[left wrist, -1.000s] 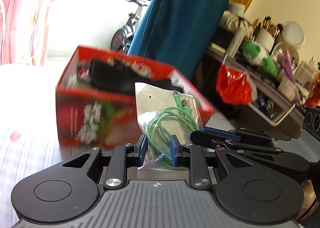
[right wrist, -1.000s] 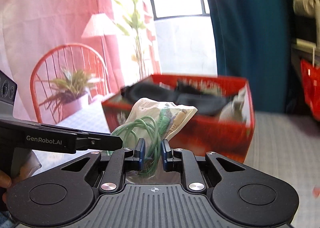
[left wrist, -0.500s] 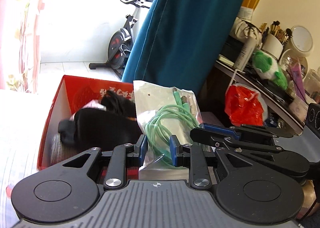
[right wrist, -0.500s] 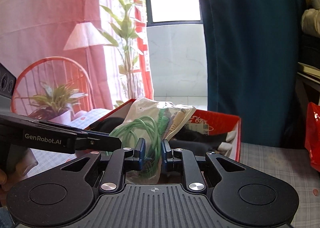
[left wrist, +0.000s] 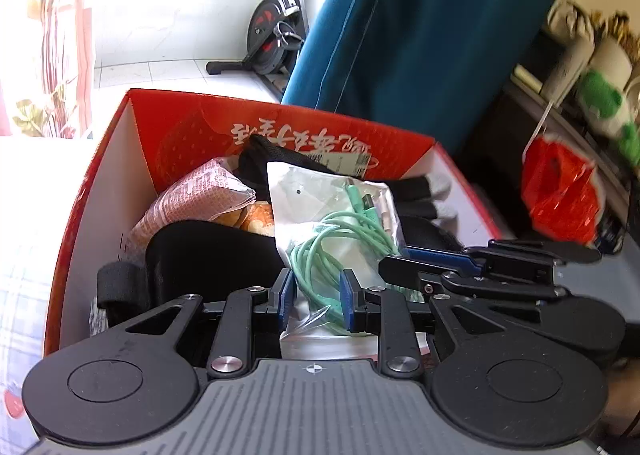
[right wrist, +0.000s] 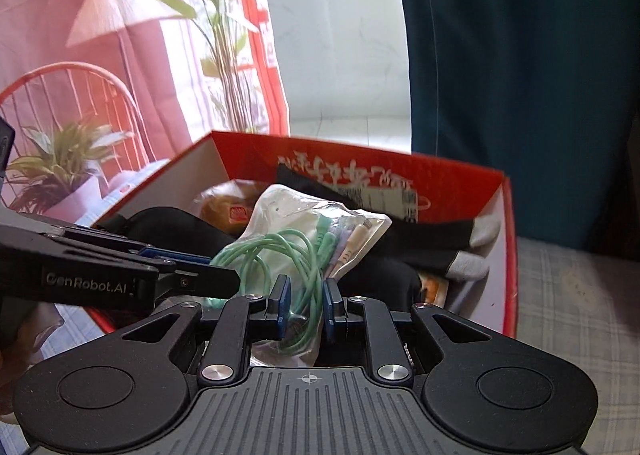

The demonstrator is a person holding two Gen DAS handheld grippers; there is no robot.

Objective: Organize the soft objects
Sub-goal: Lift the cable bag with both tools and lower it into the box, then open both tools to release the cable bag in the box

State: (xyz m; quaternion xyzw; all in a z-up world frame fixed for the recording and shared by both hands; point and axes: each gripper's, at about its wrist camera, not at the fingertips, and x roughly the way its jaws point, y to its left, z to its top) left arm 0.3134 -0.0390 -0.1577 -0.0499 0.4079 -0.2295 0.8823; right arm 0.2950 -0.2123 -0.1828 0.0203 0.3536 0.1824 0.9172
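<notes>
Cable bag (left wrist: 332,223) sits clamped in both the left gripper (left wrist: 316,297) and right gripper (right wrist: 304,305), above the red box (left wrist: 132,123) on a checked tabletop (right wrist: 576,295); teal curtain (left wrist: 432,23) upper right.

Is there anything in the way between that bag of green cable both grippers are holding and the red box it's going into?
Nothing visible blocks it. The cable bag, pinched by the left gripper and right gripper, hangs over the open red box. Below it lie black fabric items.
</notes>
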